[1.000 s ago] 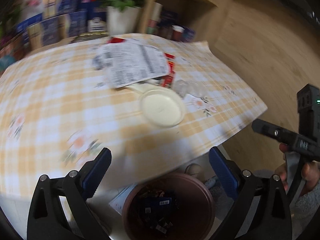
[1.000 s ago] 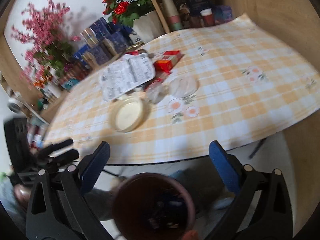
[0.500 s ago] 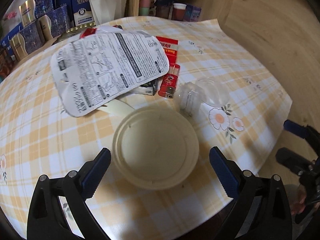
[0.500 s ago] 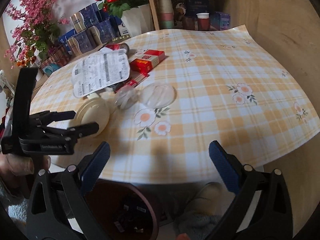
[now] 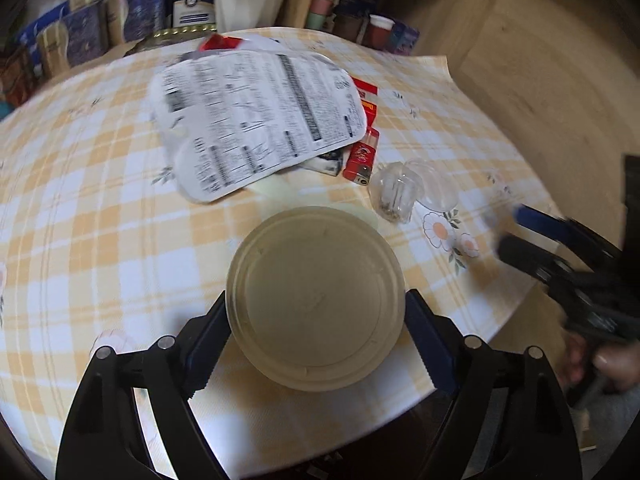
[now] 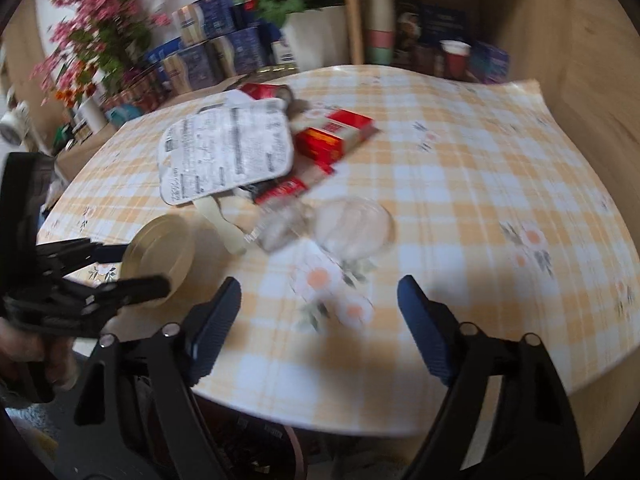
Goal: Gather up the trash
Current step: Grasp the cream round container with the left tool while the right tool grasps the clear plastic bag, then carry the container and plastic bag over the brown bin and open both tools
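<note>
A round cream tub (image 5: 316,292) lies upside down on the checked tablecloth (image 5: 100,240). My left gripper (image 5: 316,300) straddles it, jaws closing, and both blue pads touch its sides. The right wrist view shows the same grip (image 6: 144,267) at the left. Behind the tub lie a white printed wrapper (image 5: 260,120), a red lighter (image 5: 362,158), a crumpled clear cup (image 5: 396,192) and a clear lid (image 6: 354,224). A red carton (image 6: 336,136) sits further back. My right gripper (image 6: 319,283) hovers over the flower print with its jaws closing on nothing.
White flower pots (image 6: 316,40), blue boxes (image 6: 224,52) and stacked cups (image 6: 378,24) crowd the shelf behind the table. The table's near edge (image 6: 360,428) curves just under my right gripper. Wooden floor (image 5: 560,80) lies to the right.
Both grippers moved forward from above the brown bin to over the table. The left one came down around the cream tub and narrowed onto it. The right one narrowed too.
</note>
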